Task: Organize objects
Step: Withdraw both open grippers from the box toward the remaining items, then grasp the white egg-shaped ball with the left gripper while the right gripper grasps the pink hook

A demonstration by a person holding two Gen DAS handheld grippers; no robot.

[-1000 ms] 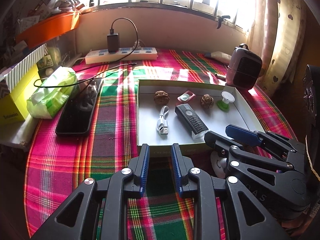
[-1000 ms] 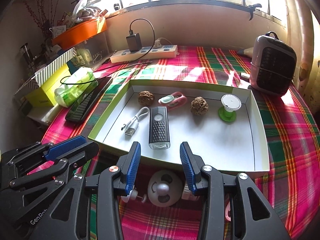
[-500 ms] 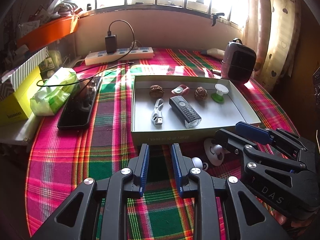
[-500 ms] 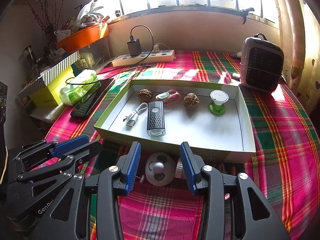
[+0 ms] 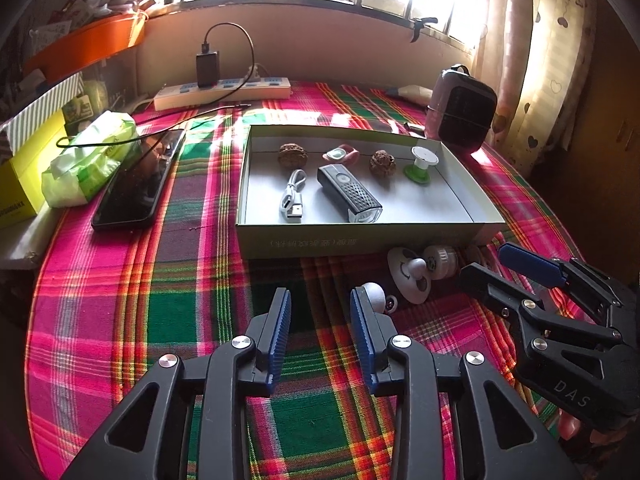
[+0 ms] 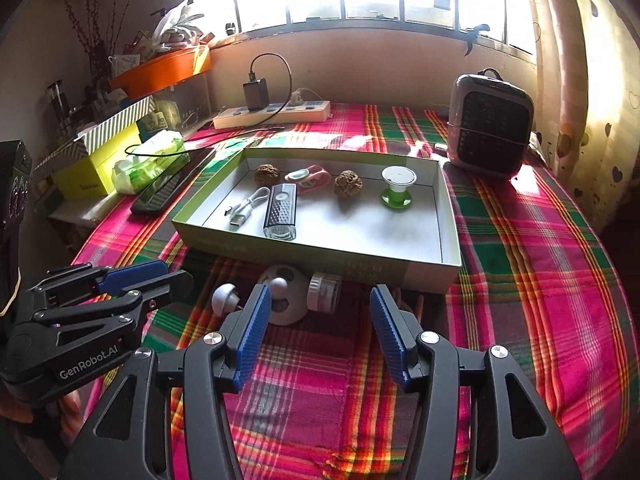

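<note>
A shallow green-rimmed box (image 5: 360, 242) (image 6: 320, 254) on the plaid cloth holds two walnuts, a pink item, a black light (image 5: 348, 196), a USB cable and a green-and-white spool. In front of the box lie a white panda-face disc (image 5: 408, 280) (image 6: 286, 300), a small white jar (image 5: 440, 262) (image 6: 326, 292) and a white mushroom-shaped knob (image 5: 374, 294) (image 6: 224, 296). My left gripper (image 5: 320, 296) (image 6: 176, 272) is opening, nothing between its fingers; the knob sits just past its right fingertip. My right gripper (image 6: 320, 292) (image 5: 484, 262) is also opening, with the jar ahead of its gap, untouched.
A black phone (image 5: 136, 188), a green tissue pack (image 5: 88, 160) and a yellow box (image 5: 24, 184) line the left side. A power strip (image 5: 224, 94) with a charger lies at the back. A small heater (image 6: 492, 132) stands at the back right.
Both grippers have drawn back from the box, and both pairs of jaws have widened. The disc, jar and knob now show fully in front of the box.
</note>
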